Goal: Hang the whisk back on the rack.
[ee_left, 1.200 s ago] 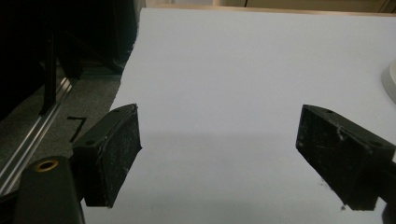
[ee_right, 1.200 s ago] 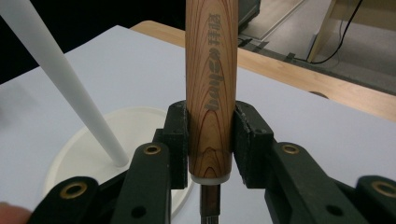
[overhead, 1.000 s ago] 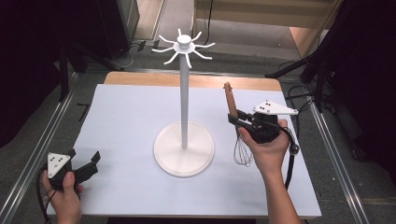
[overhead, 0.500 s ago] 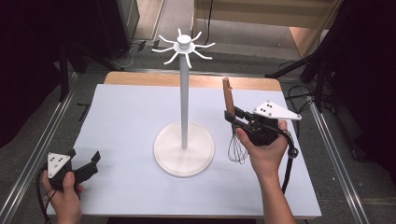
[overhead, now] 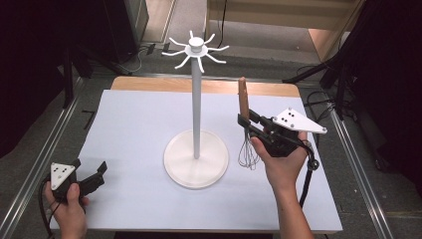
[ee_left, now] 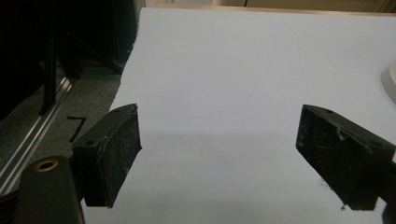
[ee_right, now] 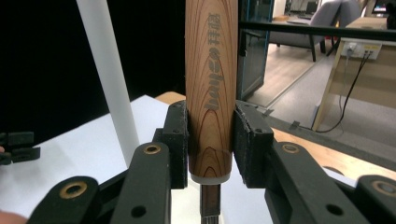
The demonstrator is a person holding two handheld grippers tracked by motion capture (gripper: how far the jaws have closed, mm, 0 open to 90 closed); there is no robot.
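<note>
One whisk [overhead: 245,130] is in play, held upright to the right of the stand [overhead: 196,112], its wooden handle up and its wire loops hanging just above the table [overhead: 129,129]. It looks light; the handle is stiff and smooth, so it could slip or swing if pinched loosely, while the thin wires would bend under a squeeze. The handle's lower end, close to the metal neck, seems the best place to hold it. The right gripper [ee_right: 211,140] is clamped there, both pads pressing the wood on either side. The left gripper [ee_left: 219,149] rests low at the table's near left corner, jaws spread wide with nothing between them.
</note>
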